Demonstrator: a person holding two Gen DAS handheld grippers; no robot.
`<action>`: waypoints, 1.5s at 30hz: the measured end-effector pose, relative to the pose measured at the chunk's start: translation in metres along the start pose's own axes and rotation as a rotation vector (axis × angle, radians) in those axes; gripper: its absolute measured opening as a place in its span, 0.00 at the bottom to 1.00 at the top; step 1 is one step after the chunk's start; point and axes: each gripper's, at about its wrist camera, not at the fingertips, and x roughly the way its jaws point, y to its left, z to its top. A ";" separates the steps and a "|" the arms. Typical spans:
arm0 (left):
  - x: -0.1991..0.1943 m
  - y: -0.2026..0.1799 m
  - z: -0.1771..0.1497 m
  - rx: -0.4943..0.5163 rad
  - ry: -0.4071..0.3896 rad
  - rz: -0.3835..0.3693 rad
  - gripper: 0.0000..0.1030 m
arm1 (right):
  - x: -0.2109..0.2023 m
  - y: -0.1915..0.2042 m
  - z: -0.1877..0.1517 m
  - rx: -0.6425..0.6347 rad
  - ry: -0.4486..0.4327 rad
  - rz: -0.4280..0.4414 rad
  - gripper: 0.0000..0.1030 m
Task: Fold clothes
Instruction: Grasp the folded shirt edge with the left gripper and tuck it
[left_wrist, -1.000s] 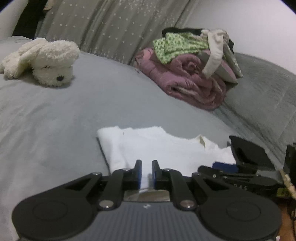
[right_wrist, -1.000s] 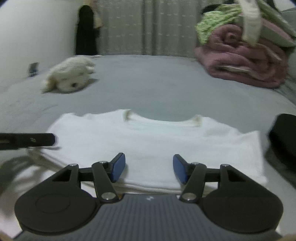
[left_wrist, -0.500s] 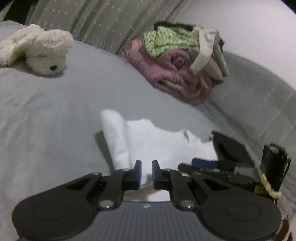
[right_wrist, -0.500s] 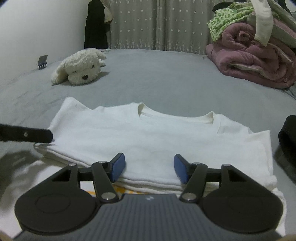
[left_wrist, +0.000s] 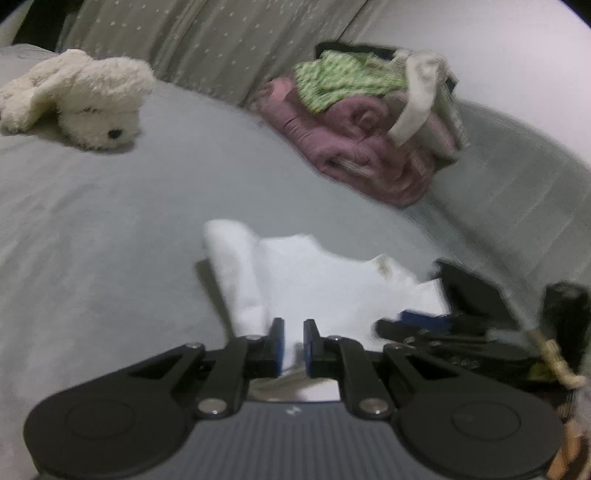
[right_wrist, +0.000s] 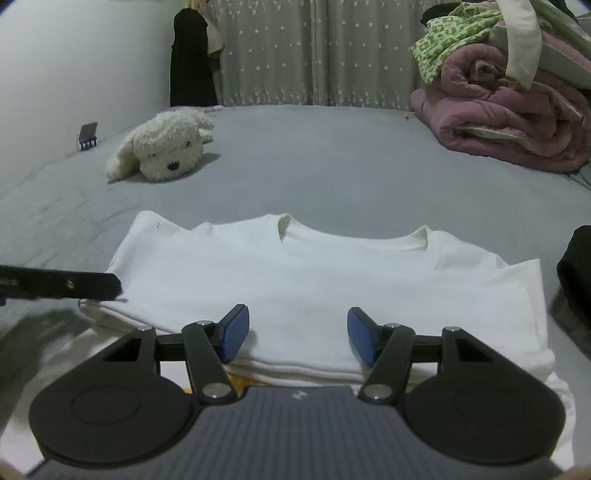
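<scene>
A white T-shirt (right_wrist: 332, 280) lies folded on the grey bed (right_wrist: 332, 155), collar facing away, with several layers stacked at its near edge. My right gripper (right_wrist: 298, 332) hovers open just over that near edge, nothing between its blue pads. My left gripper (left_wrist: 293, 347) is nearly closed with white shirt cloth in the narrow gap; the shirt (left_wrist: 303, 280) stretches ahead of it, its left side bunched into a raised fold. In the right wrist view the left gripper's finger (right_wrist: 74, 284) touches the shirt's left edge. The right gripper's blue pad (left_wrist: 424, 319) shows at right in the left wrist view.
A white plush dog (right_wrist: 166, 147) lies at the back left of the bed. A pile of pink blanket and clothes (right_wrist: 509, 110) sits back right. A dark object (right_wrist: 576, 266) rests beside the shirt's right side. Grey curtains (right_wrist: 314, 55) hang behind.
The right gripper has drawn nearer to the shirt's front edge, still open. The left gripper has swung slightly while staying closed at the shirt's left edge, which now bunches up.
</scene>
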 end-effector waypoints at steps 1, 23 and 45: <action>0.001 0.001 0.000 -0.009 -0.005 0.011 0.08 | 0.002 0.001 -0.001 -0.003 0.008 -0.006 0.61; 0.013 0.025 0.007 -0.260 -0.201 0.035 0.12 | 0.002 -0.003 -0.002 0.044 -0.022 -0.011 0.62; 0.022 -0.006 0.007 0.027 -0.088 0.214 0.03 | -0.014 -0.088 -0.014 0.278 -0.069 -0.270 0.56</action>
